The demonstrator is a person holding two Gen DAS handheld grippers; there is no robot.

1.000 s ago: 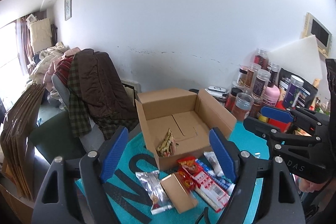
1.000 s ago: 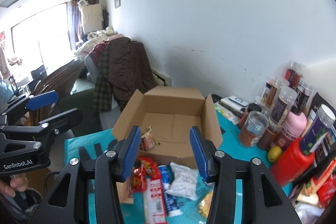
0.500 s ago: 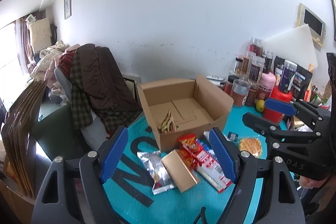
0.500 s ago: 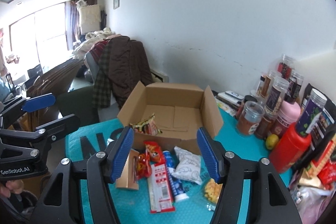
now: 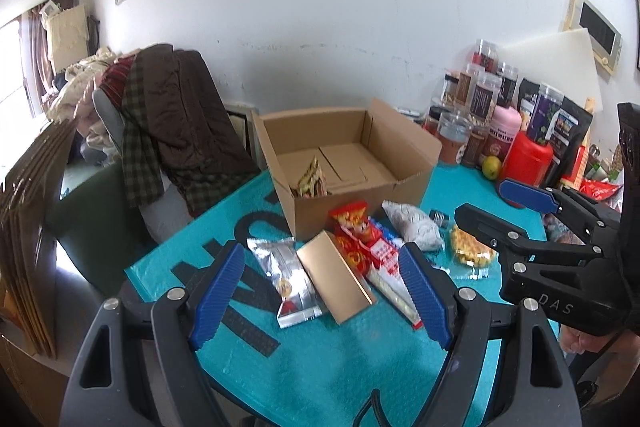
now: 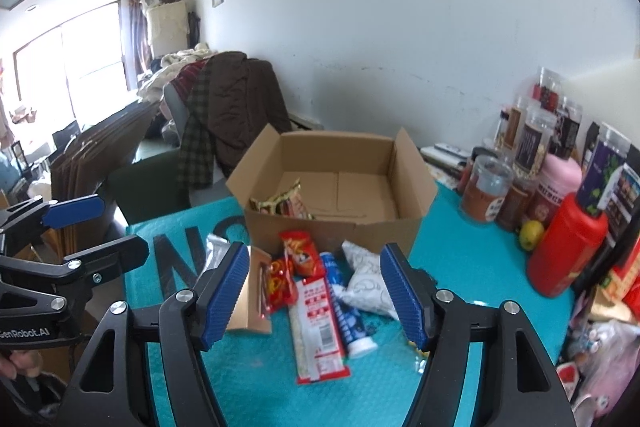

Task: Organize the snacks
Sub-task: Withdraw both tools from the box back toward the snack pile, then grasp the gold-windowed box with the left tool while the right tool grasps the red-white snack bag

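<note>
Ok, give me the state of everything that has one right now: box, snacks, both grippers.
Cardboard box: flaps open, upright on the teal mat.
Snack packet in box: inside, leaning at the left wall.
Silver pouch: flat on the mat, outside the box.
Tan flat box: flat on the mat.
Red-and-white packet: flat on the mat.
Left gripper: open, empty.
Right gripper: jaws opening, nothing between them.

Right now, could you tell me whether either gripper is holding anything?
Nothing is held: the left gripper is open and empty, the right gripper empty, jaws opening.
</note>
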